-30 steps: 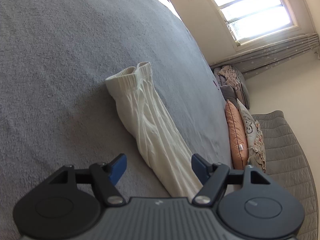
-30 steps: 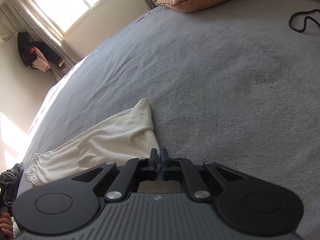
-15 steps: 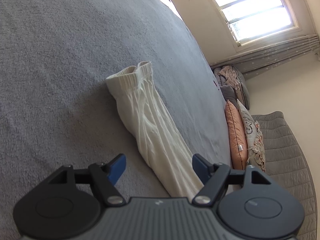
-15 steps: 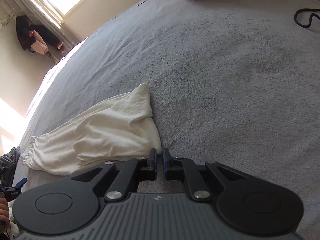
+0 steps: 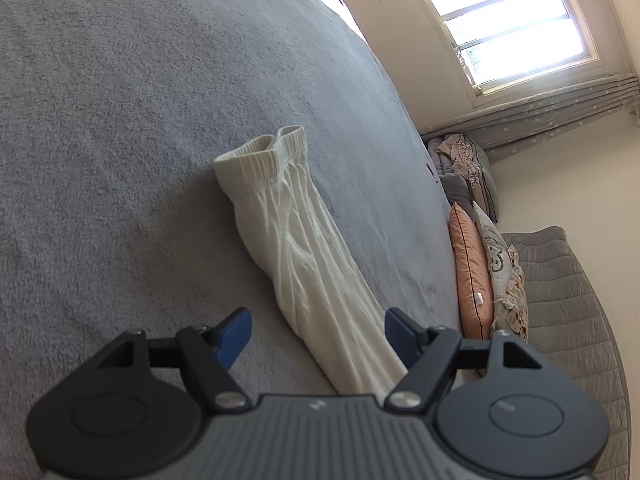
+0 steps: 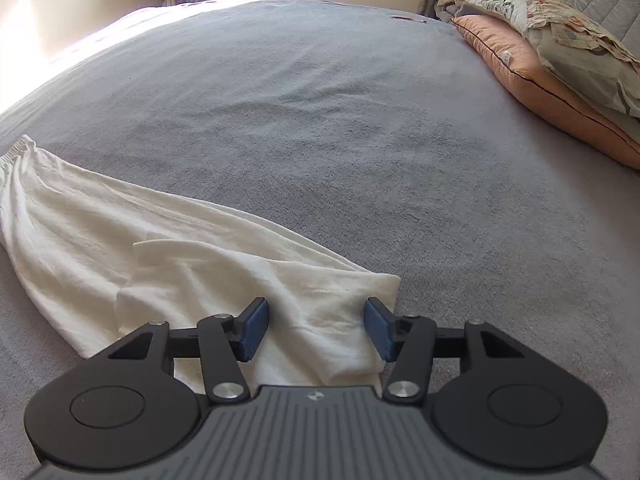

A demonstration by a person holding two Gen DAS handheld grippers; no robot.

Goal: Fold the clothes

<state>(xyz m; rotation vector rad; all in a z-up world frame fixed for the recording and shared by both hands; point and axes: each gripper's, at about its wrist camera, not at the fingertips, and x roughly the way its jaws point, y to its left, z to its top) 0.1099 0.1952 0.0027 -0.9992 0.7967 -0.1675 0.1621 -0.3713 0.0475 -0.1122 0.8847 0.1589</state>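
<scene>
Tool bodies fill the lower edge of both wrist views. The right tool [image 6: 314, 326] has just been opening; its blue pads [image 6: 253, 327] now stand apart, with the cream garment [image 6: 192, 256] lying below and between them, not clamped. The right-hand pad sits just beside the garment's near corner, where a folded edge ends on the grey bed cover [image 6: 360, 120]. A smaller folded flap lies on top of the main layer, just beyond the left-hand pad.

The left tool [image 5: 318, 334] is open wide, its pads [image 5: 234, 336] well apart and gripping nothing. The garment [image 5: 304, 256] passes between the two fingers, closer to the right-hand one, and runs under the tool body. The left-hand pad hangs over bare bed cover [image 5: 120, 120].

From the left wrist view, the garment extends away as a long, narrow, wrinkled strip, ending in a ribbed elastic band [image 5: 264, 152] at its far end. In the right wrist view the same gathered band [image 6: 16, 150] lies at the left edge, with the cloth widening toward the tool.

Beyond the garment, the bed cover lies bare. An orange pillow [image 6: 536, 68] and a patterned pillow [image 6: 580, 40] rest at the head of the bed. A window [image 5: 512, 20] with grey curtains [image 5: 560, 112] stands at the far wall.
</scene>
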